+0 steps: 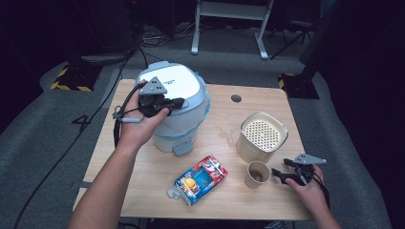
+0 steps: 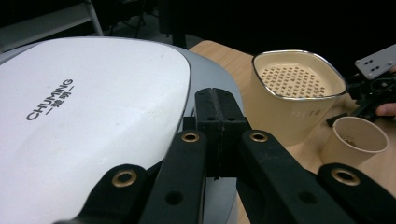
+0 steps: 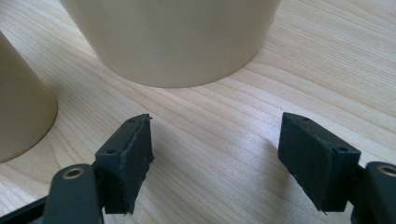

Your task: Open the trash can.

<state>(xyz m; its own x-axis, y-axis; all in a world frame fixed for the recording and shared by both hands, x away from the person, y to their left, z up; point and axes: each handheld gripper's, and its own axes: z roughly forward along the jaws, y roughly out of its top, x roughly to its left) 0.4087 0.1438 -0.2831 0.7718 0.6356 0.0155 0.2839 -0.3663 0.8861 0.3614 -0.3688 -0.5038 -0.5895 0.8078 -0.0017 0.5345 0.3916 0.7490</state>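
Pale wood table [image 1: 224, 121] under dark surroundings carries the work. Left gripper [image 1: 177, 102] is clenched with nothing between its jaws, its tip resting above the white lid [image 2: 93, 107] of the grey appliance [image 1: 174, 102], near the lid's rim. To press or nudge well, it should stay square to the lid and push gently. Right gripper [image 3: 215, 149] stands released, the paper cup [image 1: 258, 174] just ahead-left of it, the cream strainer container [image 1: 262, 136] beyond.

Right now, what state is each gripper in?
Left gripper: jaws shut together, nothing between them, over the white lid of the appliance.
Right gripper: open, nothing between the jaws, low over the table beside the paper cup.
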